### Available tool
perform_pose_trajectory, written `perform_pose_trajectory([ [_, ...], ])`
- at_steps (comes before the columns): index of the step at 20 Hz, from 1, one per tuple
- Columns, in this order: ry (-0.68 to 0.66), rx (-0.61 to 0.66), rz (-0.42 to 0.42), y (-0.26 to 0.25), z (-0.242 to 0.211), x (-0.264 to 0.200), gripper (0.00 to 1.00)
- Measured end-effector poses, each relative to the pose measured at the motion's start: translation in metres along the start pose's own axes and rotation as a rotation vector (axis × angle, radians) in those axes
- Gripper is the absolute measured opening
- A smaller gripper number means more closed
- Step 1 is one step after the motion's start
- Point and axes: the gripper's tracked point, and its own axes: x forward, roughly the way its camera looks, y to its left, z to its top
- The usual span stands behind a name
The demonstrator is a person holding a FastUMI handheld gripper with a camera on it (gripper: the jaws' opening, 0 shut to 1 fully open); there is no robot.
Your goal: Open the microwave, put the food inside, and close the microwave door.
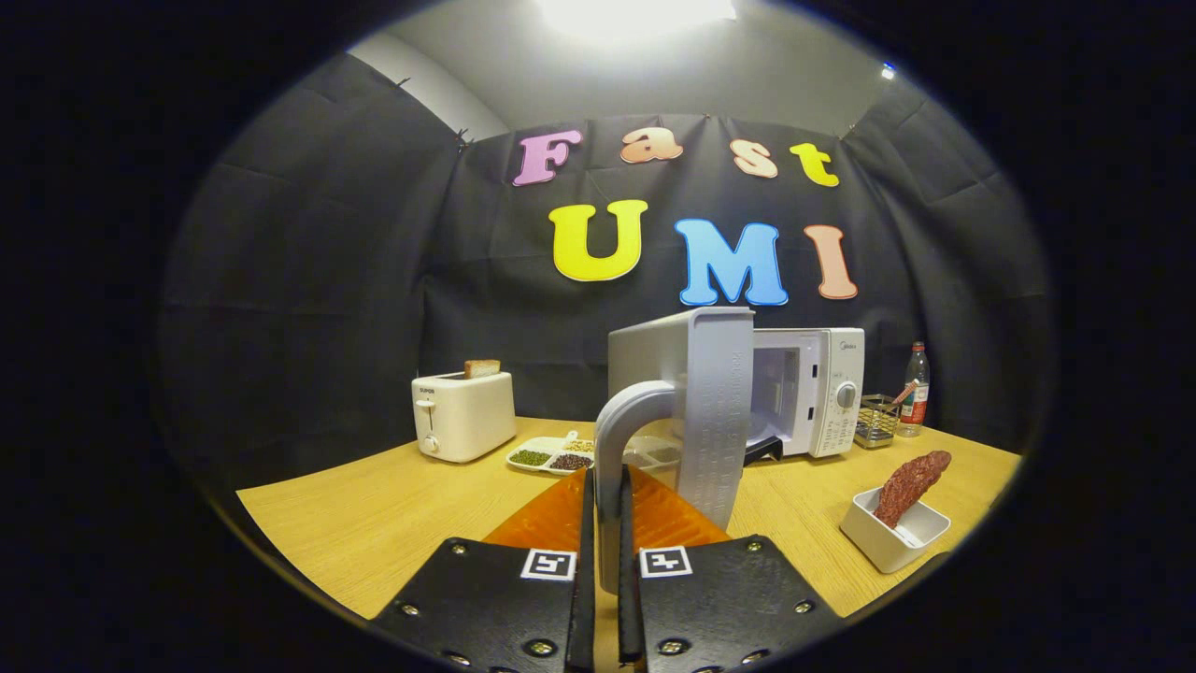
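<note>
The white microwave (811, 391) stands at the back of the wooden table (374, 523), its door (696, 402) swung wide toward me so I see it edge-on. A grey curved handle (621, 439) on the door runs down between my fingers. My gripper (605, 523) is shut on that handle, both fingers pressed against its lower part. The microwave's cavity shows open behind the door. The food, a reddish-brown piece (911, 484), leans in a small white square dish (895, 535) to the right of my fingers.
A white toaster (463, 414) with a slice of toast stands at the back left. A divided white tray (553, 455) of beans lies beside it. Right of the microwave are a wire rack (876, 421) and a bottle (916, 388).
</note>
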Motion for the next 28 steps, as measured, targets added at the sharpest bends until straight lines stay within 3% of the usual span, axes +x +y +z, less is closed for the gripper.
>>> perform_pose_trajectory([
  [5, -0.042, -0.027, 0.099, 0.028, 0.009, -0.022, 0.11],
  [11, -0.004, 0.044, 0.236, 0.02, 0.022, -0.042, 0.1],
  [16, 0.003, 0.099, 0.324, -0.027, 0.046, -0.062, 0.1],
  [20, 0.133, 0.104, 0.344, -0.078, 0.028, -0.051, 0.1],
  [21, 0.139, 0.11, 0.319, -0.097, 0.028, -0.049, 0.28],
  [23, 0.129, 0.115, 0.221, -0.145, 0.026, -0.044, 0.39],
  [24, 0.121, 0.124, 0.187, -0.163, 0.025, -0.041, 0.39],
  [27, 0.14, 0.152, 0.088, -0.214, 0.013, -0.033, 0.86],
  [28, 0.143, 0.151, 0.05, -0.23, 0.011, -0.031, 0.89],
])
